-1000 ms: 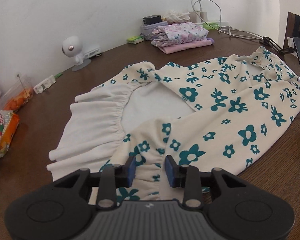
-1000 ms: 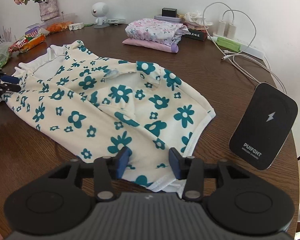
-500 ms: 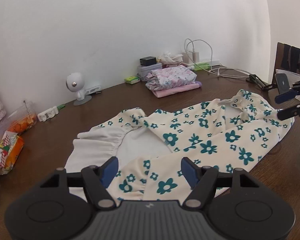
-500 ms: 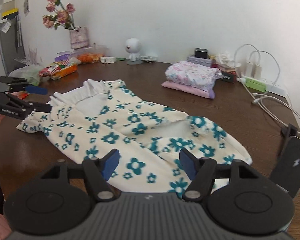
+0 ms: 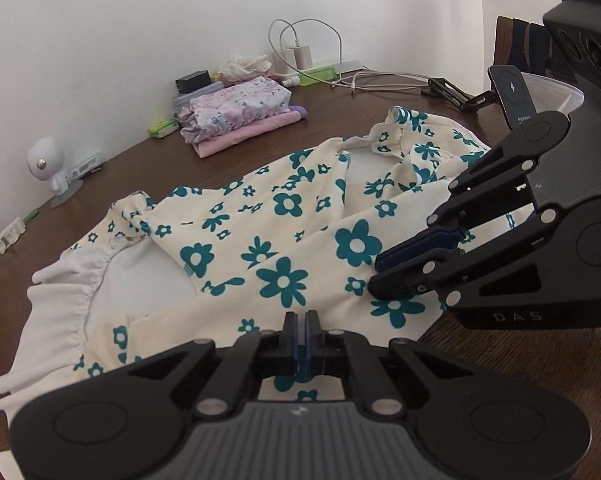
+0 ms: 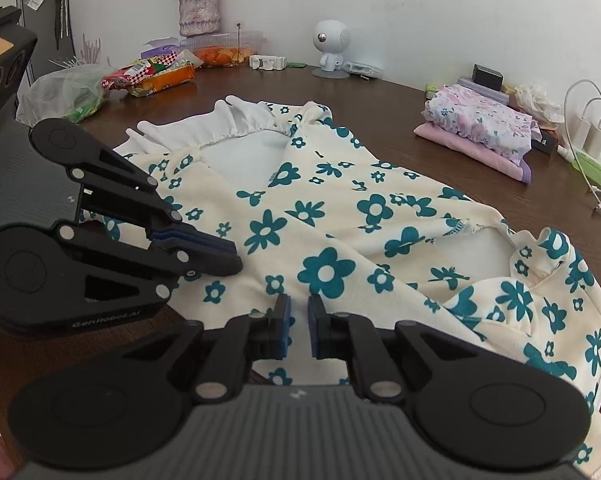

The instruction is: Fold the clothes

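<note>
A cream garment with teal flowers (image 5: 280,240) (image 6: 340,220) lies spread on the brown table (image 5: 520,360), white lining showing at its gathered neckline. My left gripper (image 5: 300,320) rests over the garment's near edge, its jaws closing to shut, pads together with no fold seen between them. My right gripper (image 6: 299,312) sits beside it over the same edge. Its jaws are closing with a thin gap left, and I cannot tell whether cloth is in it. Each gripper shows in the other's view: the right gripper (image 5: 374,276) and the left gripper (image 6: 232,258), fingertips close together just above the fabric.
A folded pink floral pile (image 5: 240,116) (image 6: 480,128) sits at the back. A black charger stand (image 5: 514,96), chargers with white cables (image 5: 312,40), a white camera figure (image 6: 330,48), snack bags (image 6: 152,76) and a flower vase (image 6: 198,12) line the table's far edge.
Both grippers came in from the garment's two ends to its middle and now sit side by side. Their jaws went from wide apart to closed or nearly closed.
</note>
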### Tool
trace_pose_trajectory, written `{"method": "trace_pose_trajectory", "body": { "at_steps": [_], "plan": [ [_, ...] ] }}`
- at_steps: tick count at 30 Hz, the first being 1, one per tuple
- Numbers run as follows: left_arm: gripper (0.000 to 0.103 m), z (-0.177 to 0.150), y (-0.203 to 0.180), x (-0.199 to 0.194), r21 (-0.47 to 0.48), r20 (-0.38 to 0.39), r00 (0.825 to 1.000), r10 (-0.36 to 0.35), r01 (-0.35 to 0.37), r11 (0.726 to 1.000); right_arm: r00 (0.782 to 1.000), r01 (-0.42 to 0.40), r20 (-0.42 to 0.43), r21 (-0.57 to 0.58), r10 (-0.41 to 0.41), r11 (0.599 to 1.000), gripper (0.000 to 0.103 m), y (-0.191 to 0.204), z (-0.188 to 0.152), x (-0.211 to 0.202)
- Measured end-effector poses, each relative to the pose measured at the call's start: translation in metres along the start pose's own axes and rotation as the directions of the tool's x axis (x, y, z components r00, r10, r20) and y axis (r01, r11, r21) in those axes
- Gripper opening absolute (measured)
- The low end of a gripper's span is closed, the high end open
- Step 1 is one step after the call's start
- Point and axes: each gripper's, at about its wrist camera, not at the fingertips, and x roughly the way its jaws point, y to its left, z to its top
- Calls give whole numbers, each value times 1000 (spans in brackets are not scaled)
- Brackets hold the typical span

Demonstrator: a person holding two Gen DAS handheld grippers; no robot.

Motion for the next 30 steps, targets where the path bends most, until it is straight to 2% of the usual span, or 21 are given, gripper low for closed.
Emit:
{"method": "trace_pose_trajectory", "body": {
  "at_steps": [2, 6, 10, 15, 16, 18, 21, 23, 25, 26, 30],
  "plan": [
    [2, 0, 6, -9, -12, 19, 1000, 4, -3, 1000, 1000, 1, 14, 17, -2, 1000, 9, -5, -1, -9],
    [2, -12, 28, -28, -49, 29, 999, 41, -39, 998, 997, 74, 26, 69, -76, 995, 9, -35, -14, -37],
    [1, -26, 39, -15, -92, -27, 998, 56, -58, 994, 994, 112, -14, 129, -111, 985, 5, -60, -34, -35],
    [3, -29, 45, -20, -125, -2, 997, 72, -72, 989, 994, 102, 23, 188, -108, 977, 6, -68, -38, -43],
    [3, -30, 48, -24, -133, 2, 997, 74, -73, 988, 991, 119, 39, 195, -128, 974, 6, -72, -38, -50],
    [3, -36, 59, -30, -152, 3, 994, 112, -110, 982, 984, 155, 52, 209, -169, 966, 6, -82, -40, -64],
    [3, -49, 81, -26, -209, -43, 989, 144, -149, 967, 977, 203, 16, 233, -213, 951, 6, -99, -48, -67],
    [4, -54, 87, -26, -236, -37, 990, 133, -138, 962, 977, 213, -25, 249, -214, 945, 6, -107, -57, -57],
    [4, -56, 90, -28, -251, -33, 992, 125, -130, 959, 977, 210, -12, 267, -215, 940, 6, -109, -59, -60],
    [8, -56, 90, -31, -251, -30, 991, 129, -132, 959, 976, 209, -5, 276, -216, 938, 6, -111, -59, -62],
    [10, -68, 102, -54, -278, -21, 982, 189, -188, 942, 970, 227, 11, 296, -241, 928, 7, -117, -63, -74]
  ]
}}
